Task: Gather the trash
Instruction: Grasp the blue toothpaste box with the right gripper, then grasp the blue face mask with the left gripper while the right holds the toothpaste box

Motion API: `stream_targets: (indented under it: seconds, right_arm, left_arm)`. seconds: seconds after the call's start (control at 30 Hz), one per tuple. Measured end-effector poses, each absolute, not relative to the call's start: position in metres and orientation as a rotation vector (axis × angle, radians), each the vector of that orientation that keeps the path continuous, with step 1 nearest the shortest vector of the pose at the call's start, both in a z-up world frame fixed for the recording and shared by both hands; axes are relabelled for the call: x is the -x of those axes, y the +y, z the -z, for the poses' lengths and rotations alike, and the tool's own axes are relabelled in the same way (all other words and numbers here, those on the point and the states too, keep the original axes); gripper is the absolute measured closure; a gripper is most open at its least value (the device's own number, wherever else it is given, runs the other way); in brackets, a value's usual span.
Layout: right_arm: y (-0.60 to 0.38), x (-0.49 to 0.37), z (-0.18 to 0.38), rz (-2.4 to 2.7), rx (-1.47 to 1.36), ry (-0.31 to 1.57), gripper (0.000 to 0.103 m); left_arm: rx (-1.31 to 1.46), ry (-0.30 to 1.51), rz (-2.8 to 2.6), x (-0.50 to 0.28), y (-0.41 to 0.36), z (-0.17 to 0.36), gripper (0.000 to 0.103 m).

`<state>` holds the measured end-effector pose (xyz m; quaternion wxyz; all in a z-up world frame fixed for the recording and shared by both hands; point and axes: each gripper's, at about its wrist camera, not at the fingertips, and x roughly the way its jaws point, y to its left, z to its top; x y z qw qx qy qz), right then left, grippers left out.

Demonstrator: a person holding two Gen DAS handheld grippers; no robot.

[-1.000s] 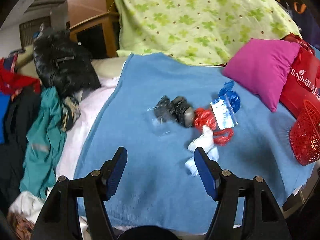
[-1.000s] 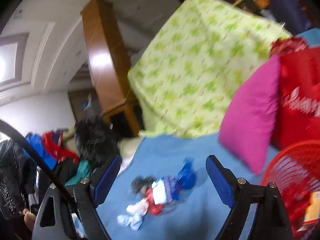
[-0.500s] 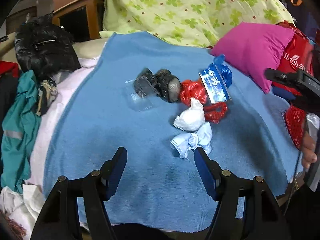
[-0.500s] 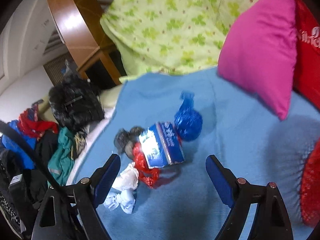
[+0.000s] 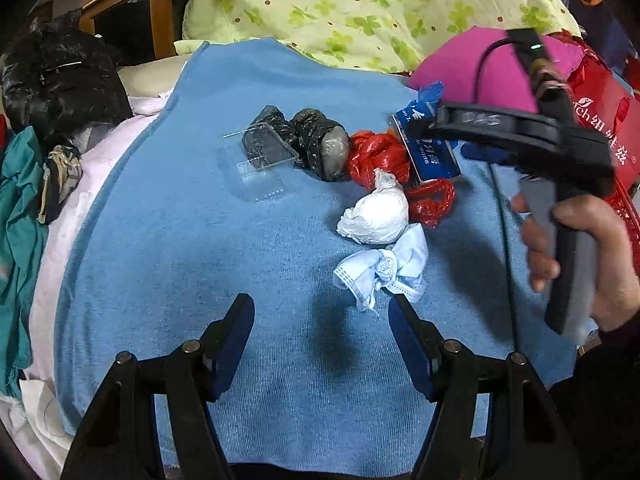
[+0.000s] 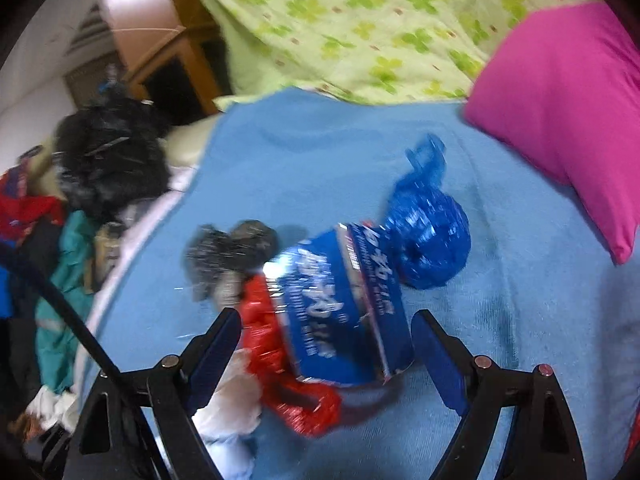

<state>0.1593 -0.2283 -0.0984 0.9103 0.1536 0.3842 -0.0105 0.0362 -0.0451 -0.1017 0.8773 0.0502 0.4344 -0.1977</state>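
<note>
A pile of trash lies on the blue blanket [image 5: 200, 240]: a clear plastic box [image 5: 260, 164], black bags [image 5: 320, 144], red plastic [image 5: 376, 156], a blue carton [image 5: 430, 152], a white tied bag [image 5: 378, 212] and a pale blue face mask [image 5: 384, 270]. My left gripper [image 5: 322, 326] is open and empty, just short of the mask. My right gripper [image 6: 326, 340] is open, with the blue carton [image 6: 348, 312] and red plastic [image 6: 272, 340] between its fingers. A blue bag [image 6: 430, 240] lies beyond the carton. The right gripper's body shows in the left wrist view, over the carton.
A magenta pillow [image 5: 492, 72] and a red shopping bag [image 5: 600, 108] lie at the right, with a red basket [image 5: 626, 212] behind the hand. A green clover quilt [image 5: 360, 8] is at the back. Clothes [image 5: 24, 208] are heaped at the left.
Both grippers have moved in toward the trash pile. The right gripper has dropped low, and the blue carton now sits between its open fingers. The left gripper has neared the face mask.
</note>
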Motion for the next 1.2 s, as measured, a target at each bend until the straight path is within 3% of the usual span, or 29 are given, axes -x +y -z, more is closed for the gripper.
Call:
stream_targets:
  seconds: [0.13, 0.27, 0.67, 0.73, 0.8, 0.87, 1.0, 1.2]
  right_arm:
    - [-0.230, -0.176, 0.113, 0.042, -0.319, 0.846, 0.015]
    - [-0.246, -0.176, 0.115, 0.056, -0.390, 0.849, 0.033]
    - [-0.315, -0.125, 0.094, -0.020, -0.607, 0.801, 0.034]
    - [-0.319, -0.117, 0.088, -0.022, -0.600, 0.795, 0.034]
    - [-0.324, -0.108, 0.085, -0.026, -0.589, 0.790, 0.034]
    - [-0.326, -0.102, 0.083, -0.030, -0.576, 0.785, 0.034]
    - [-0.328, -0.088, 0.075, -0.031, -0.551, 0.762, 0.034]
    - [-0.337, -0.065, 0.064, -0.037, -0.532, 0.716, 0.034]
  left_arm:
    - [-0.100, 0.909, 0.456, -0.043, -0.052, 0.103, 0.033]
    - [-0.089, 0.911, 0.533, -0.048, -0.064, 0.105, 0.033]
    - [0.058, 1.022, 0.576, -0.077, -0.086, 0.135, 0.033]
    - [0.074, 1.013, 0.574, -0.076, -0.084, 0.134, 0.038]
    - [0.089, 1.020, 0.588, -0.074, -0.085, 0.133, 0.057]
    - [0.113, 1.037, 0.610, -0.070, -0.086, 0.133, 0.068]
    - [0.114, 1.041, 0.615, -0.064, -0.094, 0.137, 0.080]
    - [0.082, 0.995, 0.664, -0.039, -0.112, 0.124, 0.084]
